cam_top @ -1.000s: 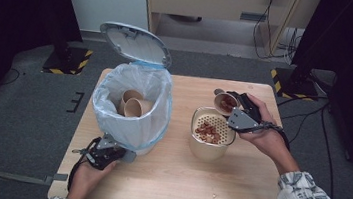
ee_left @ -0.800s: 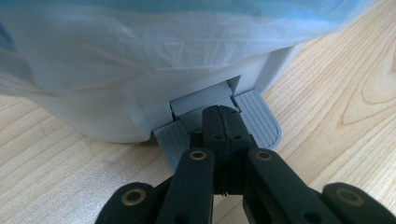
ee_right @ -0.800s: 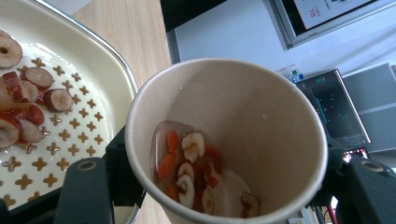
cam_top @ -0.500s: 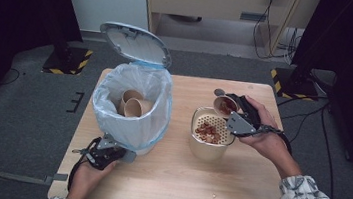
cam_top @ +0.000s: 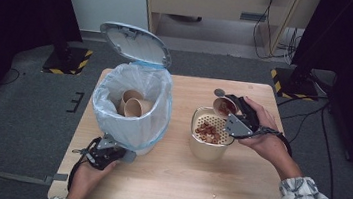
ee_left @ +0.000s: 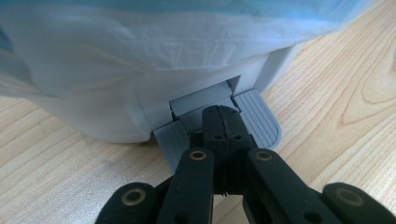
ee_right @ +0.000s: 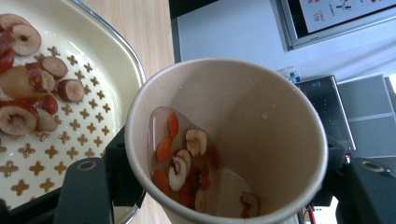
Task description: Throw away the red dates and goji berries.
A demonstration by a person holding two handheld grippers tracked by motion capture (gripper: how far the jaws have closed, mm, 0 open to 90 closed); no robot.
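The right gripper (cam_top: 230,116) is clamped on a tan paper cup (ee_right: 226,140), its black jaws pressing the cup's wall from both sides. The cup is tipped toward a cream-coloured container with a perforated strainer lid (cam_top: 209,138), its mouth hanging just over the container's far rim. In the right gripper view a little clear liquid with slices of red date and orange berries (ee_right: 187,172) lies pooled low against the cup's wall, while a heap of red date slices (cam_top: 207,130) already sits on the strainer. The step in hand looks like emptying the cup through the strainer so the solids are caught and the liquid drains away, and it seems partly done.

The left gripper (ee_left: 223,122) is fully closed with nothing between its jaws, its tip resting on the grey ribbed foot pedal (ee_left: 259,122) of a white pedal bin lined with a pale blue plastic bag (cam_top: 132,105). The bin's lid (cam_top: 134,43) stands open, and two empty paper cups (cam_top: 133,105) lie inside.

The next move probably calls for tilting the held cup further, so the rest slides out onto the strainer and not over its edge, and then carrying the emptied cup across to the open bin while the pedal is held down; a lift of the left gripper would likely let the lid drop
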